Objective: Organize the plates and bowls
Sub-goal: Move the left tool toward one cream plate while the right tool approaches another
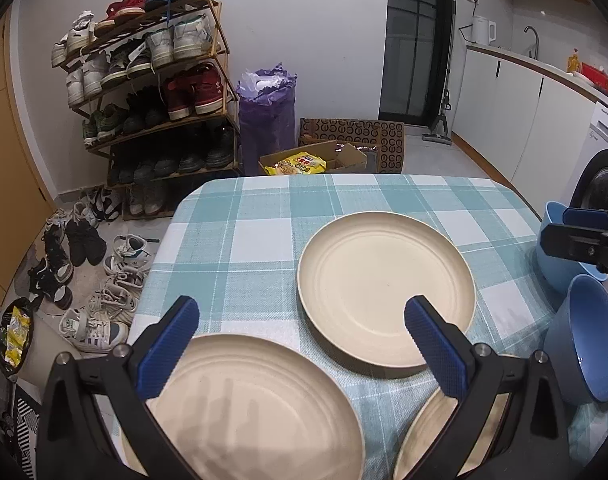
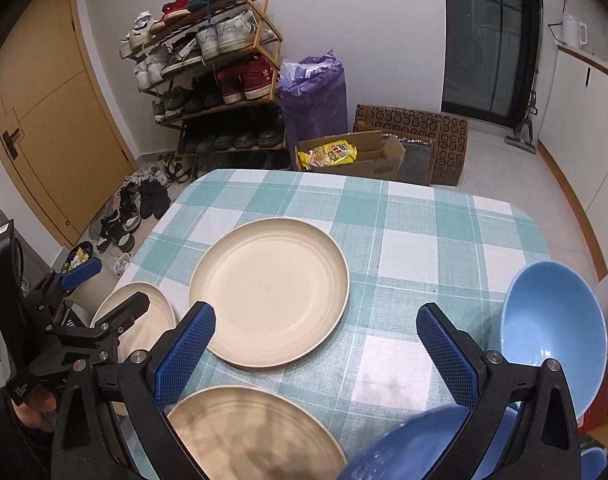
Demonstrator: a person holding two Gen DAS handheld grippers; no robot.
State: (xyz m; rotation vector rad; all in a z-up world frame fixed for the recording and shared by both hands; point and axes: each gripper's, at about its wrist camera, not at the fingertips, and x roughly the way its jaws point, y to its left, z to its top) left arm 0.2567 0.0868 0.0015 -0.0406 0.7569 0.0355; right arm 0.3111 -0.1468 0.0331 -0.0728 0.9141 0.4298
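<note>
Fingers of left gripper (image 1: 302, 344) and right gripper (image 2: 316, 354) gape wide, empty, over round cream plates (image 1: 386, 286) on the checked-cloth desk (image 1: 240, 240); no legible writing.

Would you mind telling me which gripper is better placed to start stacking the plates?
Probably left: the open left gripper hangs right over the nearest plate, while the right gripper is nearer the bowls.

Plates (image 1: 386, 286) are plain cream, bowls (image 2: 554, 336) light blue. Counter cloth (image 2: 404, 240) is a teal-and-white check. Claw pads (image 1: 168, 346) are dark blue.
</note>
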